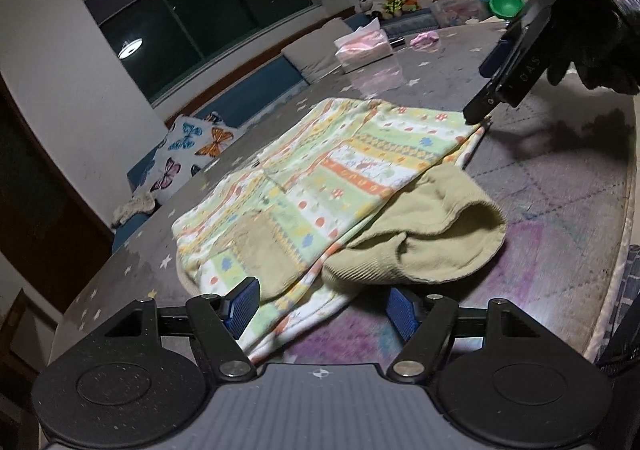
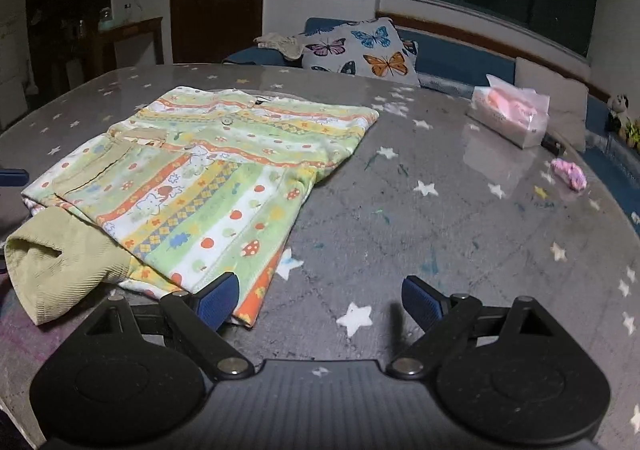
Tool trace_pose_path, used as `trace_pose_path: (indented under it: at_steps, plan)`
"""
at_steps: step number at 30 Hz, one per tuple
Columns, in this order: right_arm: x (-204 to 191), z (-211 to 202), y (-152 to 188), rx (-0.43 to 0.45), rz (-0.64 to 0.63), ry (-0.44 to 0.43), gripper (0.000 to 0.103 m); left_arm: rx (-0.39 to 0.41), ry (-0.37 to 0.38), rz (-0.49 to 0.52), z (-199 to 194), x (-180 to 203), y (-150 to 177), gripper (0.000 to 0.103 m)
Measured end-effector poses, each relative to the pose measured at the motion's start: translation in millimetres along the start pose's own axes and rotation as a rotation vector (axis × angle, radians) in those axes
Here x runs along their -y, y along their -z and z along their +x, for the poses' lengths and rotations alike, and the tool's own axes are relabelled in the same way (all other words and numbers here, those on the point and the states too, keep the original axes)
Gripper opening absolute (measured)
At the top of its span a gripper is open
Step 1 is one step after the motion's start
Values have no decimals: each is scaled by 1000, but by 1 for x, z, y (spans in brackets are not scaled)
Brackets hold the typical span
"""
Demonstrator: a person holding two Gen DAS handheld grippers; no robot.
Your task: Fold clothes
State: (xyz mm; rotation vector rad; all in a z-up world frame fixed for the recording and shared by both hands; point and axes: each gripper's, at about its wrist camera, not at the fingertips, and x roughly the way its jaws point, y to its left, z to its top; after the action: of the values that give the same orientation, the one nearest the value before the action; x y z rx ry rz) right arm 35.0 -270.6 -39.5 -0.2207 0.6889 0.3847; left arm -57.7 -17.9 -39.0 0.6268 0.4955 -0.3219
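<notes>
A child's top (image 1: pixel 320 178) (image 2: pixel 208 178), striped green, yellow and orange, lies folded flat on the grey star-print table (image 2: pixel 440 230). An olive ribbed cuff (image 1: pixel 432 234) (image 2: pixel 64 266) sticks out from under one side. My left gripper (image 1: pixel 322 310) is open low over the top's near edge. Cloth and cuff lie loose between its blue pads (image 1: pixel 242 306), and neither pad presses on them. My right gripper (image 2: pixel 320 300) (image 1: pixel 486 86) stands open over bare table. Its left pad (image 2: pixel 218 300) is at the top's orange hem corner. A gloved hand (image 1: pixel 600 50) holds it.
A pink tissue pack (image 2: pixel 508 114) (image 1: pixel 362 46) and a small pink lump (image 2: pixel 570 174) lie on the far part of the table. A butterfly cushion (image 2: pixel 360 50) rests on the blue bench behind. Soft toys and a green bowl (image 1: pixel 506 4) sit beyond the table edge.
</notes>
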Motion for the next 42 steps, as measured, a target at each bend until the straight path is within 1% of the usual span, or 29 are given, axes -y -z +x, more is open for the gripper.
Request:
trace_pose_path:
  at_steps: [4, 5, 7, 8, 9, 12, 13, 15, 16, 18, 19, 20, 21, 23, 24, 25, 26, 27, 29, 31, 32, 33, 36, 39, 41, 42]
  plan:
    - [-13, -11, -4, 13, -86, -45, 90, 55, 42, 48, 0, 7, -4, 70]
    - [-18, -14, -4, 13, -119, -64, 90, 72, 53, 61, 1, 9, -4, 68]
    - [-28, -17, -5, 8, -175, -95, 90, 87, 78, 76, 3, 11, -7, 58]
    - [-32, -19, -6, 8, -198, -109, 90, 89, 94, 74, 4, 11, -9, 48]
    - [-38, -20, -6, 8, -227, -130, 90, 91, 110, 63, 5, 8, -12, 36]
    - [-55, -22, -8, 9, -304, -188, 90, 97, 145, 4, 10, -4, -21, 16]
    - [-60, -22, -9, 10, -326, -205, 89, 97, 148, -23, 12, -9, -25, 14]
    - [-71, -19, -10, 13, -370, -227, 84, 97, 154, -83, 16, -21, -33, 11]
    - [-76, -17, -11, 13, -388, -232, 81, 98, 159, -118, 18, -28, -37, 11]
    - [-85, -11, -14, 21, -413, -244, 71, 101, 164, -172, 22, -40, -43, 10]
    - [-88, -8, -15, 26, -422, -250, 61, 101, 168, -194, 24, -45, -46, 10]
    - [-91, -4, -18, 30, -427, -257, 54, 101, 171, -206, 27, -49, -48, 10]
    - [-93, -2, -20, 32, -426, -266, 51, 100, 172, -215, 29, -51, -49, 10]
    - [-96, 4, -26, 36, -410, -287, 39, 98, 174, -228, 34, -55, -50, 10]
    - [-97, 8, -30, 35, -397, -299, 35, 95, 174, -230, 35, -56, -49, 11]
    - [-98, 12, -33, 29, -379, -310, 25, 89, 175, -232, 35, -56, -48, 11]
    - [-98, 14, -37, 23, -362, -313, 22, 84, 175, -234, 34, -57, -46, 12]
    - [-97, 16, -39, 17, -344, -316, 22, 80, 174, -236, 32, -57, -43, 14]
    - [-92, 16, -44, 19, -312, -329, 18, 80, 163, -228, 24, -58, -35, 15]
    - [-89, 14, -49, 26, -289, -334, 16, 78, 148, -220, 15, -58, -26, 24]
    - [-87, 13, -51, 30, -277, -336, 16, 73, 134, -215, 11, -59, -21, 34]
    - [-86, 12, -53, 33, -265, -339, 16, 67, 124, -206, 7, -58, -16, 39]
    - [-82, 10, -59, 45, -235, -343, 15, 42, 91, -165, -1, -54, -3, 47]
    - [-80, 8, -65, 61, -221, -341, 15, 16, 35, -99, 3, -47, 7, 47]
    - [-80, 8, -66, 66, -218, -337, 14, 2, 6, -78, 10, -46, 12, 47]
    - [-80, 9, -66, 67, -215, -334, 14, -4, -8, -71, 15, -47, 13, 44]
